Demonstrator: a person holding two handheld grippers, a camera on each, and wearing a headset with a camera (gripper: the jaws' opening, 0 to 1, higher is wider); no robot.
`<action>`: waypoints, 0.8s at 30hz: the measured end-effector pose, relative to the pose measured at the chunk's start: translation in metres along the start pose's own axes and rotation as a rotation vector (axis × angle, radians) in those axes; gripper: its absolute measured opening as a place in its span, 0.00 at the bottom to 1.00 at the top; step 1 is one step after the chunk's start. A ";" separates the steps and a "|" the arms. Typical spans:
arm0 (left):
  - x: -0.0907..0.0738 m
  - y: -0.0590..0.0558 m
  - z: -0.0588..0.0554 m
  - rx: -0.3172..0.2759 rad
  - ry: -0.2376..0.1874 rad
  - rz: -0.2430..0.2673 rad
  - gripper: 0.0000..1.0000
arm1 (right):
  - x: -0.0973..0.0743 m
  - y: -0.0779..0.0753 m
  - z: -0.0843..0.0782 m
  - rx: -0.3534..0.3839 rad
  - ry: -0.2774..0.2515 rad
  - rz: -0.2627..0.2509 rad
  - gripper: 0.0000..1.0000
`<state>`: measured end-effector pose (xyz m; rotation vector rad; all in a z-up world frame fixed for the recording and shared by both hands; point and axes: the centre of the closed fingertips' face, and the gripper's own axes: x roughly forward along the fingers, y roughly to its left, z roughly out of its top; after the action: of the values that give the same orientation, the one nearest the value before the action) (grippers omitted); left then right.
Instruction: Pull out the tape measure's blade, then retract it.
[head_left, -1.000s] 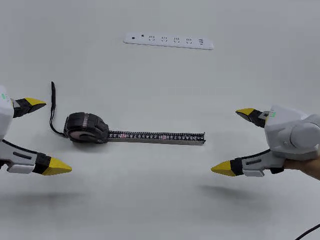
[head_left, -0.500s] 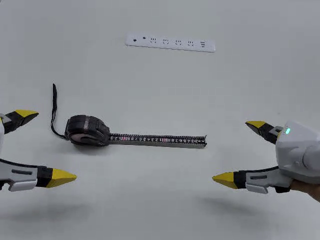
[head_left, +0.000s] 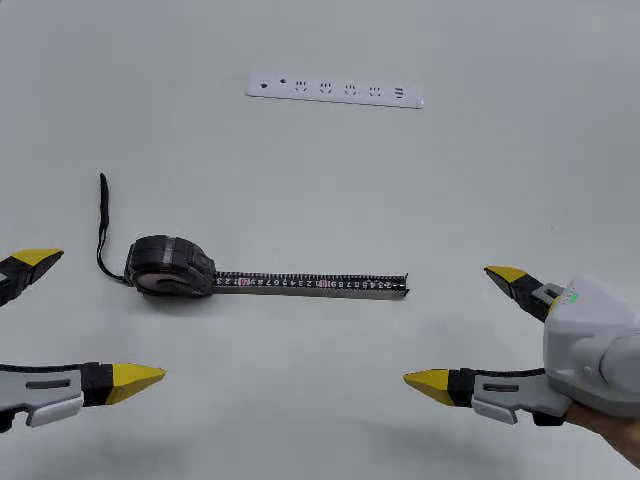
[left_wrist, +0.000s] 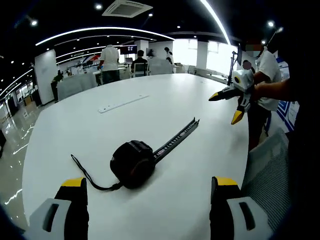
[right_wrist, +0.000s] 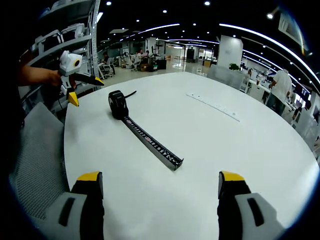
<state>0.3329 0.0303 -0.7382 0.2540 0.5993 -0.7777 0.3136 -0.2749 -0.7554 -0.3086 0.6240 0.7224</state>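
Left gripper (head_left: 105, 315), right gripper (head_left: 449, 324): jaws spread wide, empty. Tape measure case (head_left: 170, 266) ahead of left gripper; blade (head_left: 310, 284) lies extended toward right gripper. Retraction pending: steady case with left, feed blade tip back slowly with right, avoiding whip.

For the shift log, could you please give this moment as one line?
black tape measure: on white tabletop | numbered blade: extended, flat | left tongs: open, empty | right tongs: open, empty | retraction: pending
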 end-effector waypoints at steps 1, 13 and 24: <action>0.000 -0.001 0.000 -0.008 -0.004 0.006 1.00 | -0.001 0.002 0.001 0.004 -0.003 -0.006 0.98; -0.002 -0.017 0.005 -0.057 -0.050 0.046 1.00 | -0.007 0.024 0.005 0.065 -0.037 -0.042 0.98; -0.003 -0.027 0.009 -0.087 -0.071 0.072 1.00 | -0.004 0.045 0.013 0.084 -0.063 -0.040 0.98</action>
<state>0.3159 0.0093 -0.7292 0.1662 0.5528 -0.6865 0.2852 -0.2387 -0.7451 -0.2191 0.5852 0.6629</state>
